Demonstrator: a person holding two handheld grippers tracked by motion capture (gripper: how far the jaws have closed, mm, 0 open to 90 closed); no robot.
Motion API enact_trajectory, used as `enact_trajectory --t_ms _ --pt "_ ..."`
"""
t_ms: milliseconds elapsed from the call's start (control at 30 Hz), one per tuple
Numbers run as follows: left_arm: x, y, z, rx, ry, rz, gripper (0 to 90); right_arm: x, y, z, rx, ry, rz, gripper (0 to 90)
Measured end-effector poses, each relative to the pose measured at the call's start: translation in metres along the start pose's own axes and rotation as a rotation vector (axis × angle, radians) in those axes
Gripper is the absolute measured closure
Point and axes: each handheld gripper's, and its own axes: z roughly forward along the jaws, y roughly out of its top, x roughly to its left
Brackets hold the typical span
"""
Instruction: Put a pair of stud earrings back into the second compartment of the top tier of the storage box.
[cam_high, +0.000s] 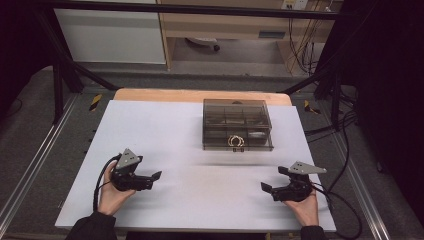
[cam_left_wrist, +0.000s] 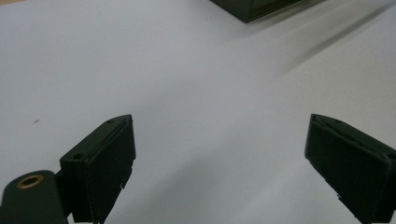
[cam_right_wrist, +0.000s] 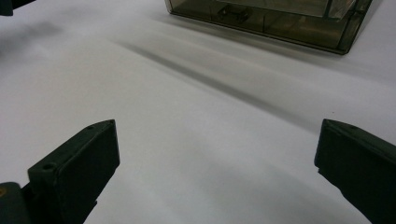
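Both the left gripper (cam_high: 156, 176) and right gripper (cam_high: 266, 187) are spread wide and empty; the closed box (cam_high: 237, 125) sits mid-table, well apart—a one-sided push may slide it.

Tabletop (cam_high: 165, 135): flat white surface, with a strip of bare wood edge (cam_high: 200, 95) showing along the far side. One item sits directly on it: a smoky translucent compartment box (cam_high: 237, 124), lid closed, far-centre, slightly right of middle. Inside the box's near row, a small gold-coloured ring-shaped piece (cam_high: 236, 141); exact item can't be made out. A faint dark streak runs left-right across the white surface, just nearer than the box.
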Motion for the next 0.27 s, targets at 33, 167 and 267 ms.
enact_trajectory --t_ms 33,167,267 --pt "0.002 -0.003 -0.002 0.004 0.002 0.001 8.6 0.000 0.000 0.000 0.001 0.001 0.001 0.5" --pt "0.008 -0.012 -0.005 0.005 0.013 -0.013 8.6 0.000 0.000 0.000 0.001 0.002 0.002 0.5" --pt "0.009 -0.014 -0.006 0.006 0.015 -0.014 8.6 0.001 0.000 0.000 0.002 0.002 0.002 0.5"
